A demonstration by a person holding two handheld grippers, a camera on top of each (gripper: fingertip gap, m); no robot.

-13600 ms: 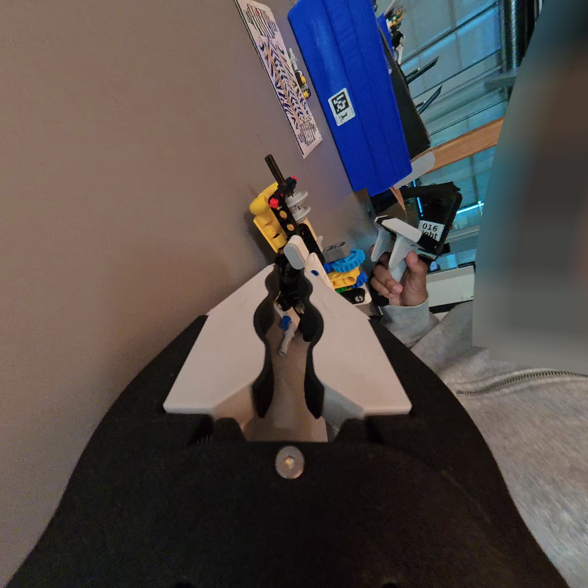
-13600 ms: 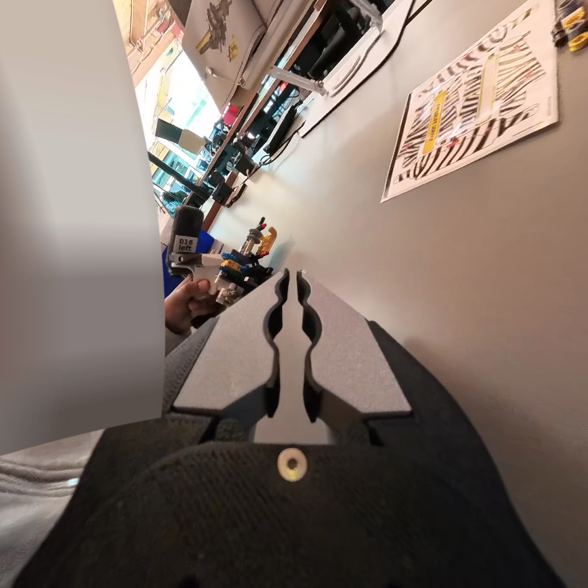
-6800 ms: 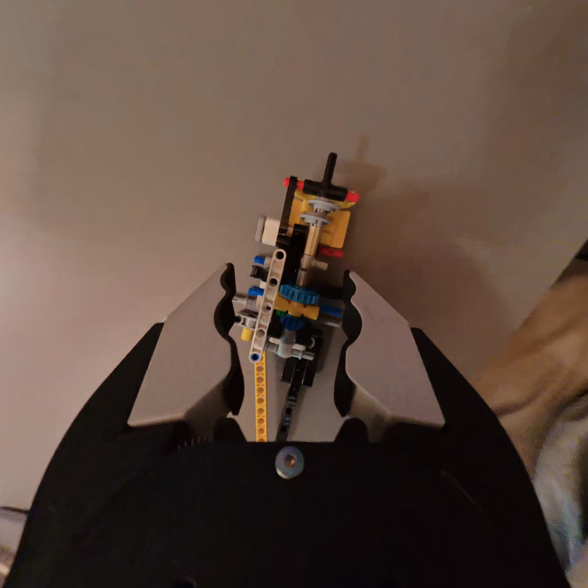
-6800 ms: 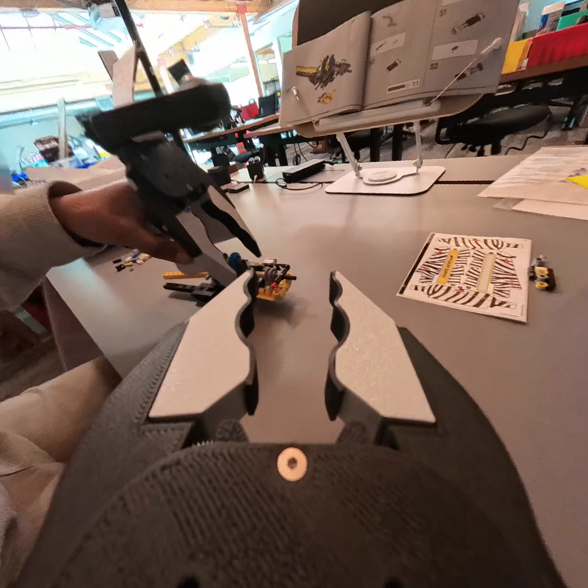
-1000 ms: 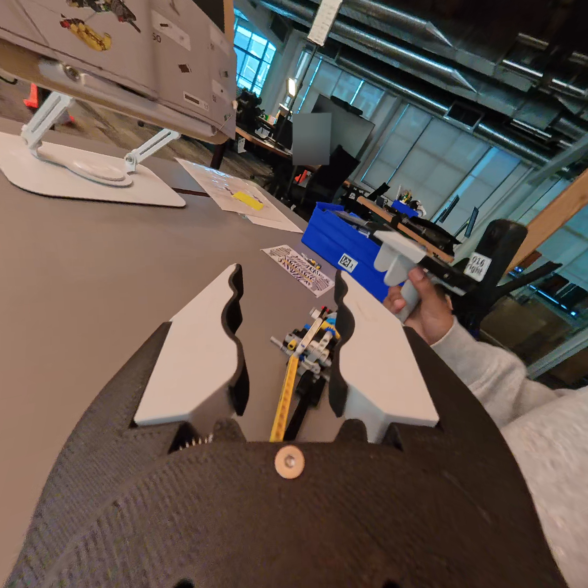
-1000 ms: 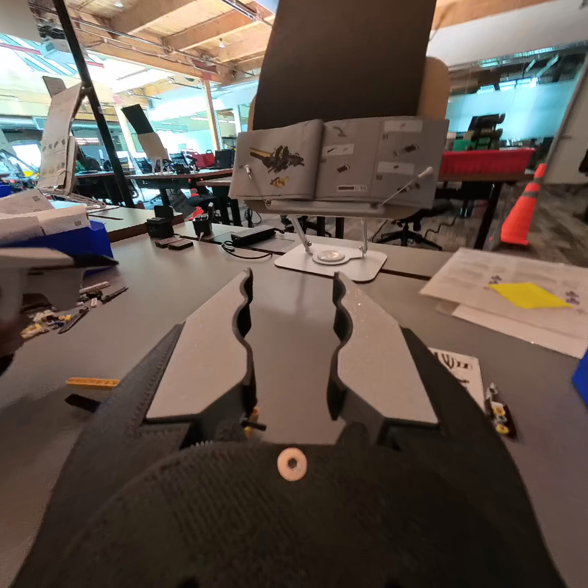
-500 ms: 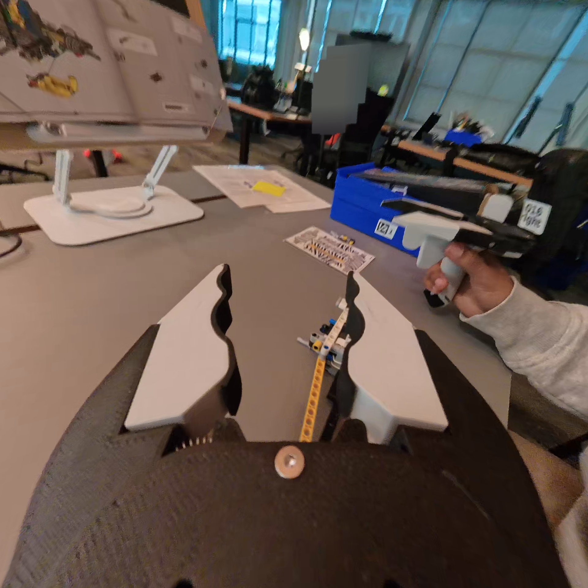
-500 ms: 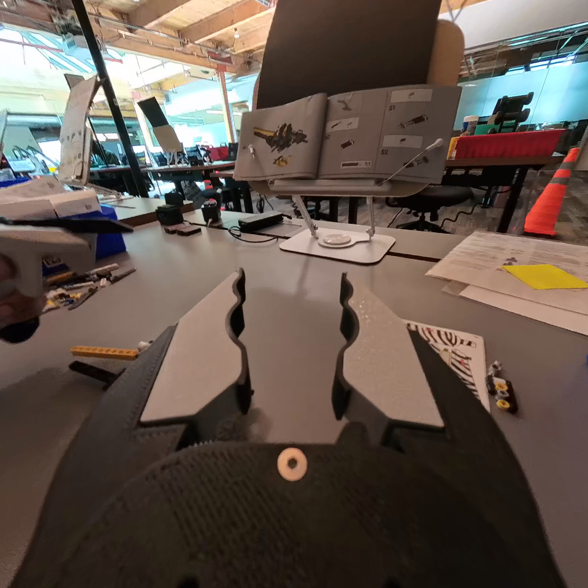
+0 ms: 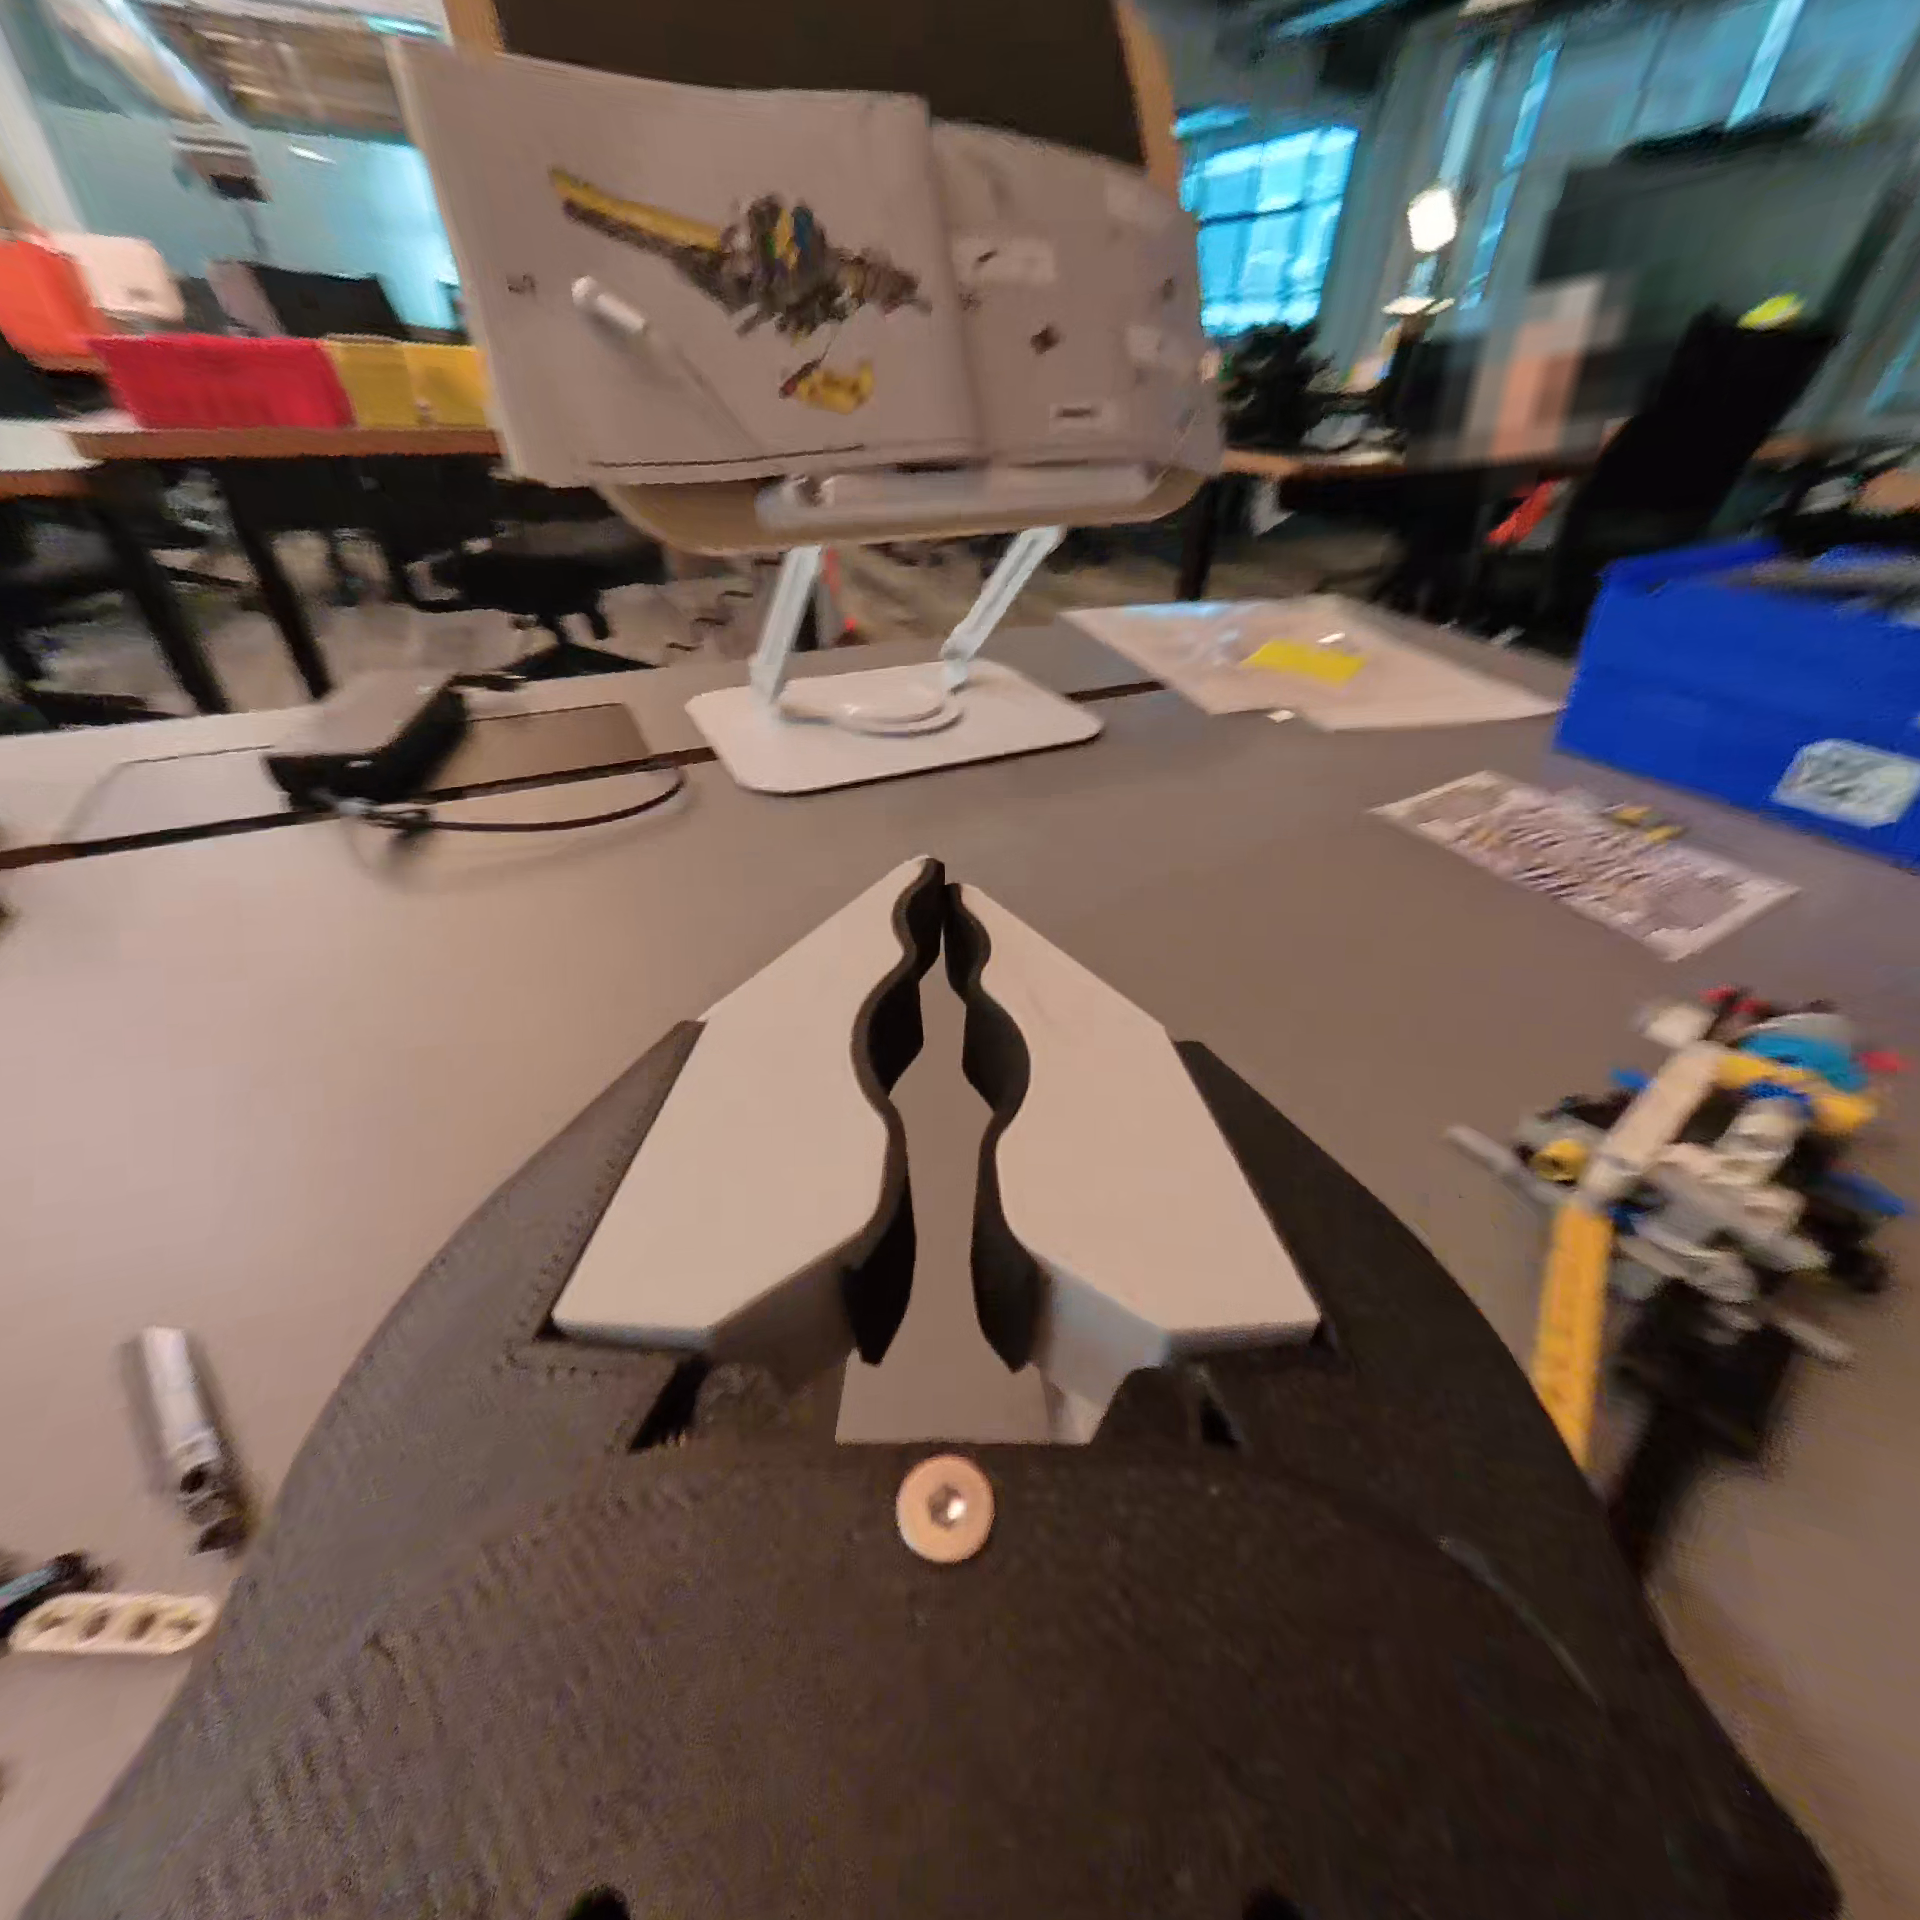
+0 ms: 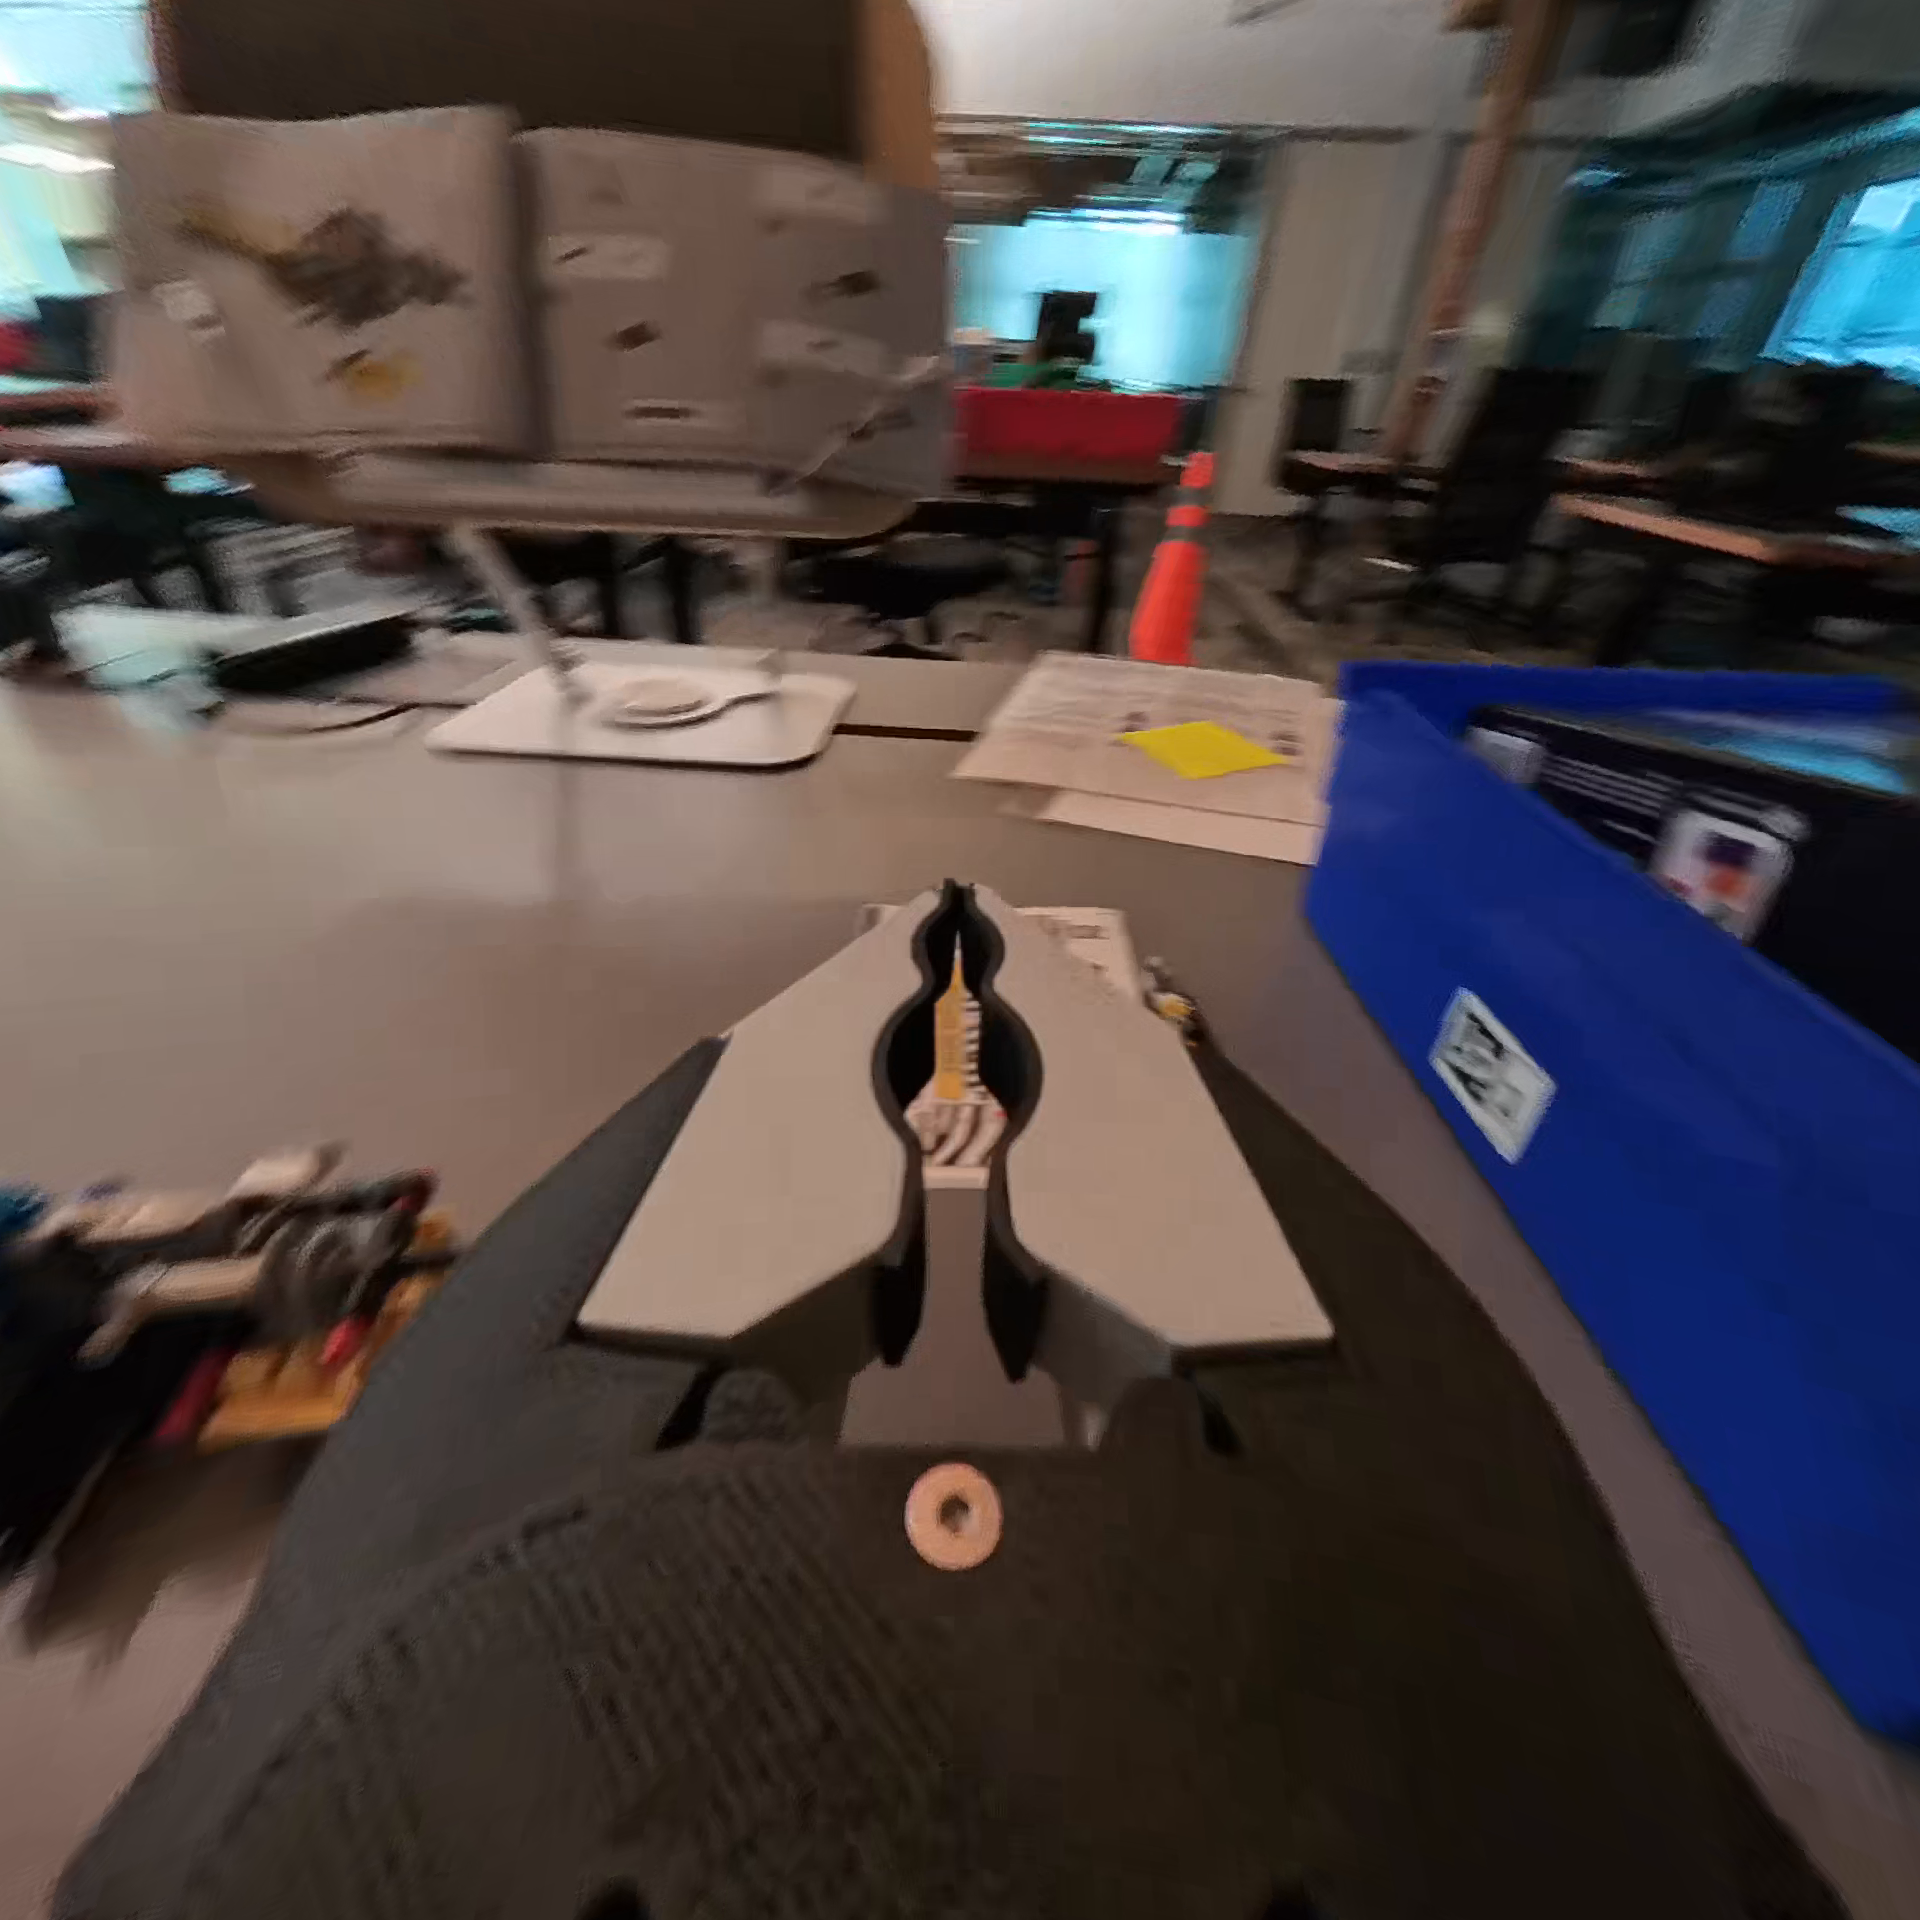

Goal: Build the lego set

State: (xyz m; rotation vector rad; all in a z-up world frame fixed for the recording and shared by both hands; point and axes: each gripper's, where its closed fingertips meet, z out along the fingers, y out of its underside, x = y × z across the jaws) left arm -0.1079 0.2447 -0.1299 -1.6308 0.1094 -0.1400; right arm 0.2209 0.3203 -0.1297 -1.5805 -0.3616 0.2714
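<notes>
Grey worktop (image 9: 312, 1039) carries the part-built yellow, black and blue lego assembly (image 9: 1704, 1153), lying right of the empty, closed left tool (image 9: 941, 894); the right tool (image 10: 954, 902) is likewise closed. Light but fragile, it is best gripped across its dense core, not the long yellow beam (image 9: 1569, 1320).

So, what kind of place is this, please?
Probably an open-plan office or lab workspace: rows of desks with office chairs stand behind the grey table, and an instruction booklet on a stand, a blue bin and an orange traffic cone are in view.

An open-plan office or lab: rows of desks (image 9: 260, 442), office chairs (image 9: 530, 582), an orange cone (image 10: 1169, 582).
</notes>
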